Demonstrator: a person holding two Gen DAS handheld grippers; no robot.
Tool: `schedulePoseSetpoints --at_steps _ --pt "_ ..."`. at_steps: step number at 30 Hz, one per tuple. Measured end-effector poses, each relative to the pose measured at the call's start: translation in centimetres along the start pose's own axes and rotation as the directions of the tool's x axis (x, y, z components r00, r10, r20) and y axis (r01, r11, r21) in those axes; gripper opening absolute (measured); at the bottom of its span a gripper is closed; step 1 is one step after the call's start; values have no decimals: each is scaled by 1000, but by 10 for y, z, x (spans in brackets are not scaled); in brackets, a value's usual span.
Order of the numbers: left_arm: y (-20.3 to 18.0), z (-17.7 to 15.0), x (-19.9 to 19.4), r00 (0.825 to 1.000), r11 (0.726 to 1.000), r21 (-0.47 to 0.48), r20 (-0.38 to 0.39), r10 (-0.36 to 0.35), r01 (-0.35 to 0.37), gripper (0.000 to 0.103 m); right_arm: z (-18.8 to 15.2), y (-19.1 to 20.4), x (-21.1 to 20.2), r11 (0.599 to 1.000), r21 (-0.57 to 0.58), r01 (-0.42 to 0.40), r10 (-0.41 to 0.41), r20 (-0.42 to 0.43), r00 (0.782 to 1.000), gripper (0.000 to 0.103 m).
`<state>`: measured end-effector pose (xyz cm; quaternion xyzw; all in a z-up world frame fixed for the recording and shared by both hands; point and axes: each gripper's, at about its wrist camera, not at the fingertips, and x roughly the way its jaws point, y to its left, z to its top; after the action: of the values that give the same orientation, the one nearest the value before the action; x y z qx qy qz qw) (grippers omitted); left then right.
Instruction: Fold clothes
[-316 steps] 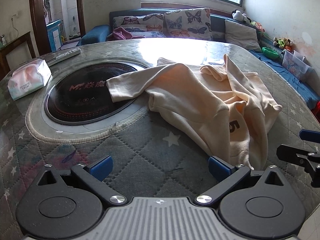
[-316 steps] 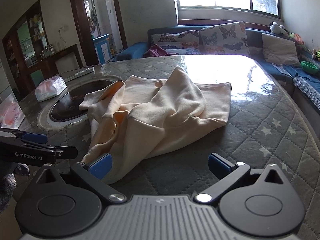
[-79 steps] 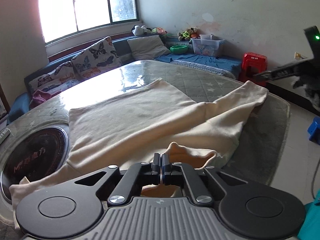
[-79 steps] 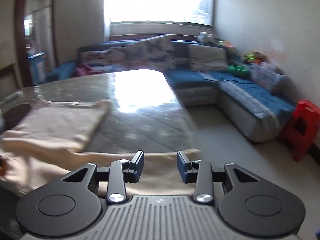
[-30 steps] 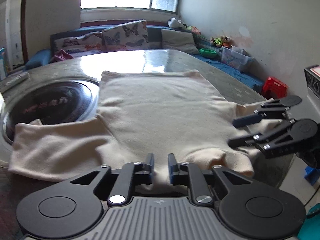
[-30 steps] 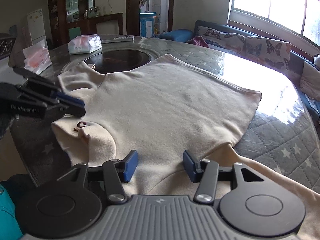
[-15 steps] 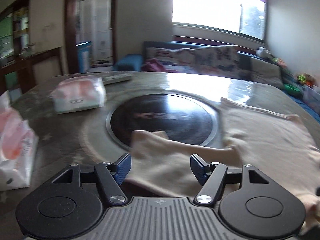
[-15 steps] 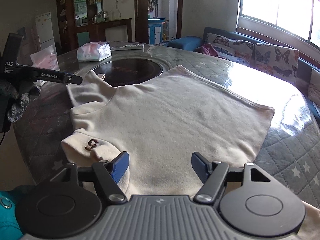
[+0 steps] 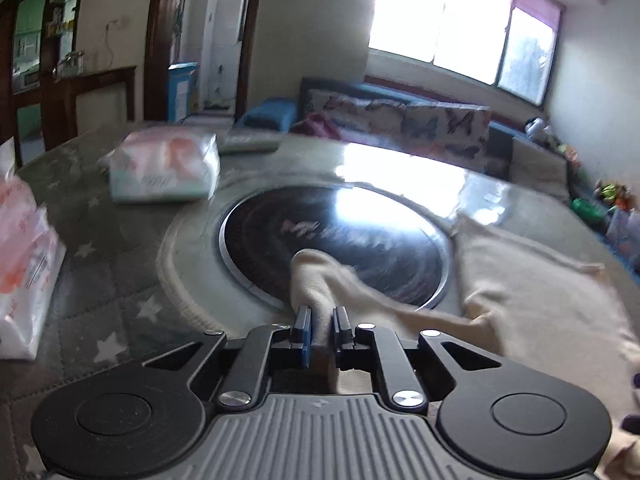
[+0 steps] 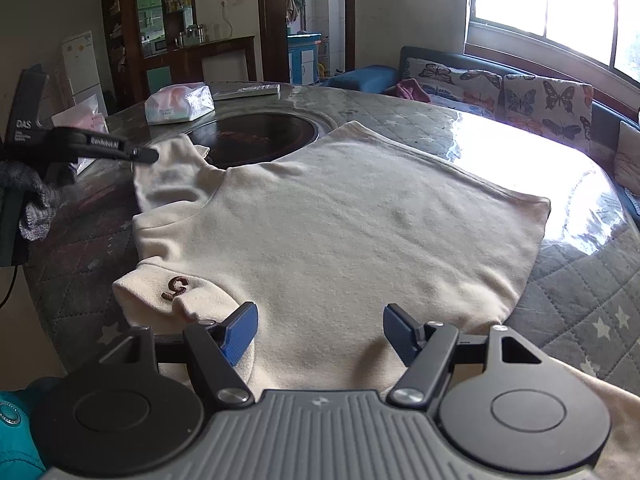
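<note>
- On the round table (image 10: 580,300) with its grey star-quilted cover lies one cream long-sleeved sweatshirt (image 10: 340,220), spread flat with the body smooth and the hem toward the window side.
- One brown figure, a "5" or an "S" (image 10: 176,286), shows on the folded-over cream flap at the near left edge of the garment.
- One sleeve cuff (image 9: 316,276) is lifted off the surface, pinched between the two blue-padded fingers of the left gripper (image 9: 322,328); the jaws stand narrow with cream fabric filling the gap.
- From the right wrist view, the same left gripper (image 10: 146,155) meets the sleeve end at the left side of the table, held by a hand in a grey knitted glove (image 10: 30,204).
- The right gripper (image 10: 320,332) hovers over the near edge of the sweatshirt, its two blue pads wide apart with nothing between them.
- One black circular glass hob plate (image 9: 332,244) is set in the middle of the table; the lifted sleeve hangs over its near rim.
- Two soft tissue packs are counted: one pink-and-white pack (image 9: 164,170) beyond the plate, and one pink-and-white plastic-wrapped pack (image 9: 24,276) at the left edge.
- One flat grey remote control (image 10: 246,91) lies behind the first pack.
</note>
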<state>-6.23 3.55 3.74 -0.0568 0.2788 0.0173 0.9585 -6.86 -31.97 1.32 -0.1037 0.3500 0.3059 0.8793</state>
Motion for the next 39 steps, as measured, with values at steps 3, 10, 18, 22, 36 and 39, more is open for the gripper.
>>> schedulePoseSetpoints --at_steps 3,10,18,22,36,39 --pt "-21 6 -11 996 997 41 51 -74 72 11 0 0 1 1000 3 -2 2 -1 1000 71" --pt "-75 -8 -18 968 950 191 10 -253 246 20 0 0 2 1000 11 -3 3 -1 1000 71" --pt "-81 -6 -7 990 968 208 3 -141 137 52 -2 -2 1 1000 15 -6 6 -1 1000 71" --pt "-68 0 14 992 981 146 -33 -121 124 51 -2 -1 2 1000 16 -4 4 1 1000 71" --pt "-24 22 13 997 996 80 71 -33 27 5 -2 -1 2 1000 17 11 -11 -2 1000 71" --pt "6 32 9 993 996 63 99 58 -65 5 -1 -1 2 1000 14 16 -16 -7 1000 71"
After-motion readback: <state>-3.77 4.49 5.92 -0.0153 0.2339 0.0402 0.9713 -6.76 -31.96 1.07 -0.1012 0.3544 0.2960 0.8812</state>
